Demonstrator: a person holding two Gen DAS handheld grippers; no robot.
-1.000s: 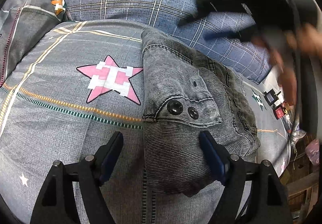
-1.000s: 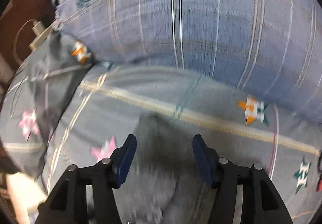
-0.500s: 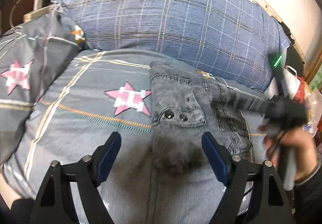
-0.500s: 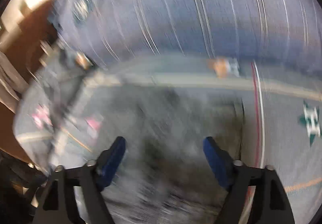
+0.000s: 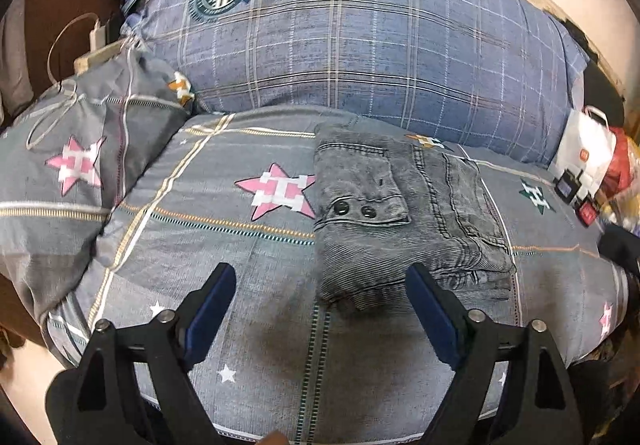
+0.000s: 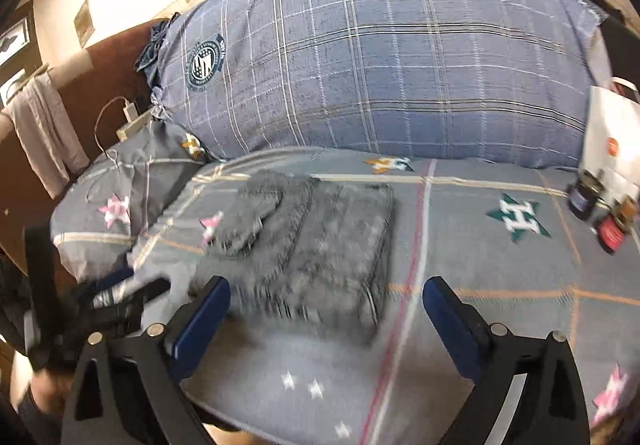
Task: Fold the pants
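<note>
- Left wrist view: grey pants (image 5: pixel 404 221) lie folded into a compact stack on the star-print bedspread (image 5: pixel 224 245), in front of the blue plaid pillow (image 5: pixel 360 37).
- Left gripper (image 5: pixel 320 305) and right gripper (image 6: pixel 326 319): jaws have just been opening, now wide, nothing between them.
- Judgement: denim is soft, fairly heavy, not slippery; pinch all layers at the near folded edge.

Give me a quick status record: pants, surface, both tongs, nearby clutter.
pants: grey denim pants folded into a compact stack, flap pocket with two dark snaps on top
surface: grey bedspread with star print, pants lying flat on it
behind: big blue plaid pillow
left tongs: open, jaws just widened, nothing between them, off the pants
right tongs: open, jaws just widened, nothing gripped
clutter: white paper bag at the bed's right edge
fold: looks finished
</note>
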